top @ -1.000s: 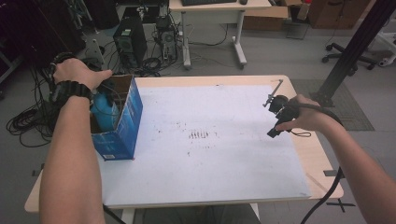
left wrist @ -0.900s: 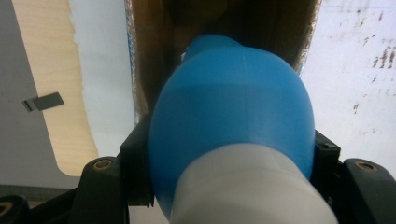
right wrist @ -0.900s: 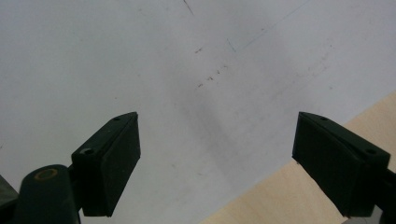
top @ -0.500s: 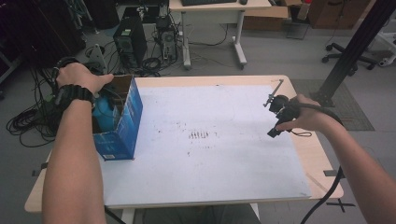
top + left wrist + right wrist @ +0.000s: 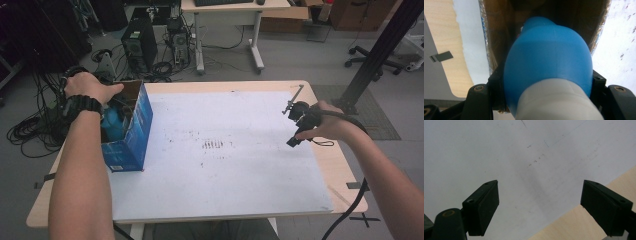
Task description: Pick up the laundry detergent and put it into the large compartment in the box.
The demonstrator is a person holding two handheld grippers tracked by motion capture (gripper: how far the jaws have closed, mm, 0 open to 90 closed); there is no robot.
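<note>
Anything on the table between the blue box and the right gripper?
Nothing stands there. In the high view, only bare white sheet with dark scuff marks lies between the blue box and the right gripper.

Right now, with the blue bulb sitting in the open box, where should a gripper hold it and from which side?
Grip the blue bulb across its widest round part, coming from above through the open top of the box. The cardboard walls block every other side, and the bulge gives the jaws a seat. The left gripper is shut on it just this way, near the white end.
</note>
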